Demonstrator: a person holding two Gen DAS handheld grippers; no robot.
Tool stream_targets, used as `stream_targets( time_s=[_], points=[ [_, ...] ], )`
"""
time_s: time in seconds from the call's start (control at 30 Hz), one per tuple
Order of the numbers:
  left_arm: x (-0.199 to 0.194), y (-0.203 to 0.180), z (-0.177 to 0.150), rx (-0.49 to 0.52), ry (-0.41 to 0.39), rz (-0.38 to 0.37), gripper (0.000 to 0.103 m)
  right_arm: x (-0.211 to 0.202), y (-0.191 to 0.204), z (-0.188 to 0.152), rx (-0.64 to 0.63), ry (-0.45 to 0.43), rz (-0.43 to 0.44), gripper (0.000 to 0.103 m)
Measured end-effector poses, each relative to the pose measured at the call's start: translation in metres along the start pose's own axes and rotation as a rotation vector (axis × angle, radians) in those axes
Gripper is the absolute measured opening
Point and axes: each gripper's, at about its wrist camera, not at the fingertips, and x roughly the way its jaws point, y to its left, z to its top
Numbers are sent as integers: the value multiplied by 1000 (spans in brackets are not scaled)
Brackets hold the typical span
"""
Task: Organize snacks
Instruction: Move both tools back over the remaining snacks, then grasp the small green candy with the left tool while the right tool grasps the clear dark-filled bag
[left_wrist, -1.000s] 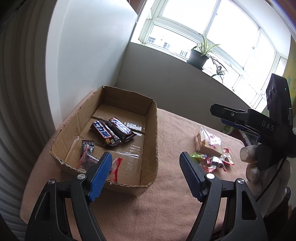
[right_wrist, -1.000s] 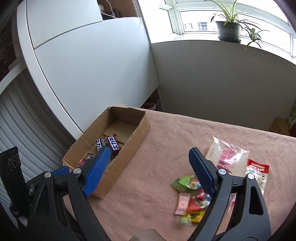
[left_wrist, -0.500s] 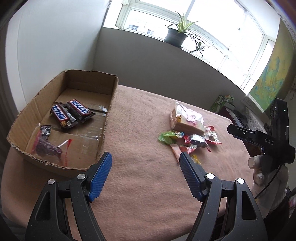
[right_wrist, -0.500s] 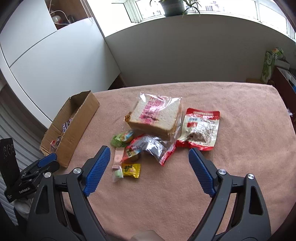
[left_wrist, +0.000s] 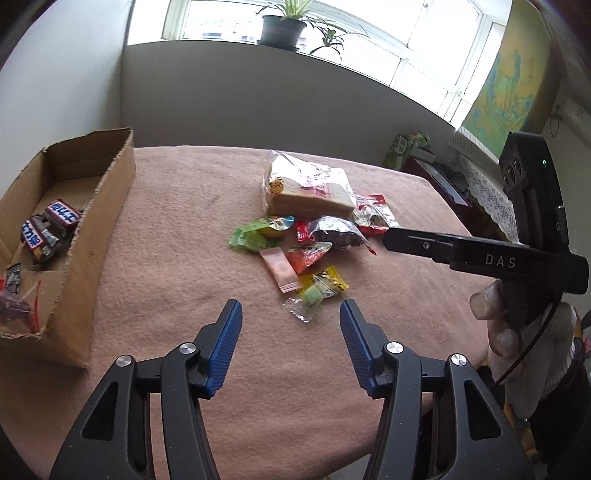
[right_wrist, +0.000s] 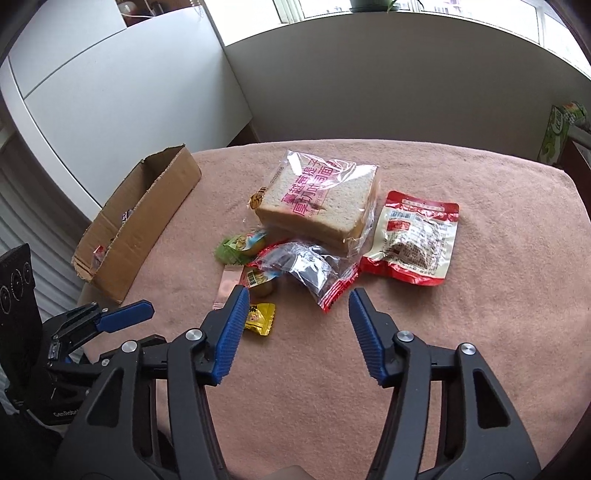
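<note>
Left view: our left gripper (left_wrist: 291, 325), jaws half-open, closing, empty, aims at the crinkly candy (left_wrist: 309, 300) mid-table (left_wrist: 177, 258); pinch its twisted end. Right view: our right gripper (right_wrist: 299, 310), narrowing and empty too, nears the glossy foil pouch (right_wrist: 308, 271); box (right_wrist: 147, 218) waits at the left edge.

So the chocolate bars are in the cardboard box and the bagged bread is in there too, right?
Not quite. The chocolate bars are in the cardboard box, but the bagged bread lies outside it on the pink tablecloth, as the left wrist view shows.
</note>
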Motion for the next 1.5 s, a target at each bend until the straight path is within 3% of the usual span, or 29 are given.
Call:
stream_targets(
  time_s=[0.1,0.47,0.97,1.03,1.5],
  points=[
    [7,-5,1,17,18,-15,44,8,7,11,-76,16,-14,49],
    [31,-18,4,76,65,-35,30,41,11,29,-201,95,32,48],
    [73,-27,12,135,110,-18,30,58,5,25,-251,142,38,48],
    [78,-24,12,122,114,-13,24,57,7,22,-274,155,33,48],
    [69,-20,3,81,101,-19,18,61,18,16,-330,155,-35,44]
  ],
)
